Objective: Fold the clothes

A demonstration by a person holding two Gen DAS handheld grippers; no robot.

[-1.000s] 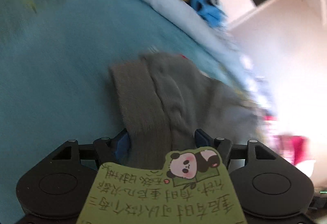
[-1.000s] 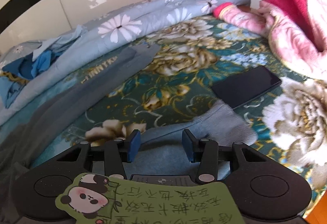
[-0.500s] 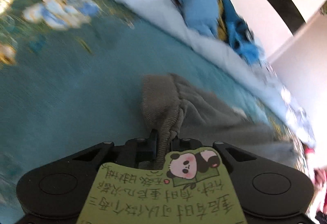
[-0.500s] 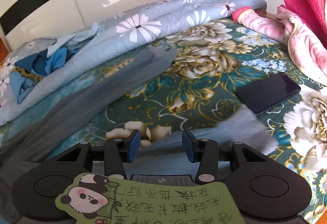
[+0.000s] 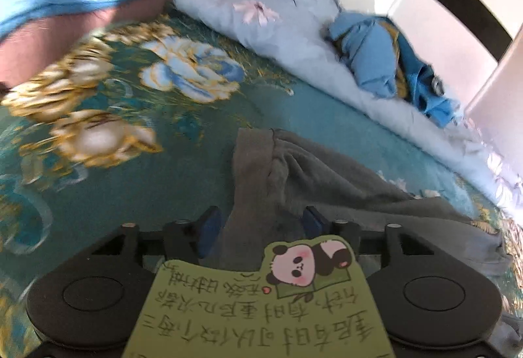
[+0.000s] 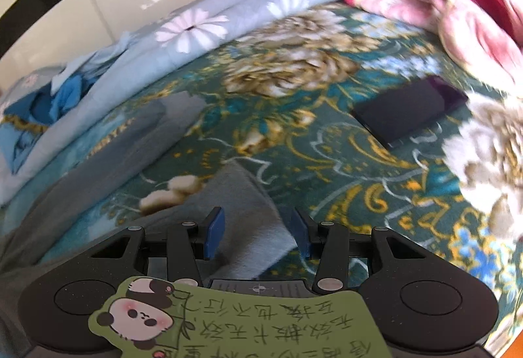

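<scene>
Grey knit trousers (image 5: pixel 313 181) lie spread on the green floral bedspread (image 5: pixel 114 162), near ends cut off behind both tools.
Left gripper (image 5: pixel 261 220): jaws opening, a ribbed cuff pointing toward 12 o'clock between them, unpinched. Right gripper (image 6: pixel 258 227): jaws partly apart over the other cuff, contact unclear; a leg runs toward 10 o'clock. Blurred black phone (image 6: pixel 408 109) at 2 o'clock.

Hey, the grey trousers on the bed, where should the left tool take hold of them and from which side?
Probably at the thick ribbed end band of the grey trousers, coming from the near side along the leg. That band lies bunched and raised off the bedspread, right ahead of the left tool, whose jaws are opening with cloth between them.
</scene>
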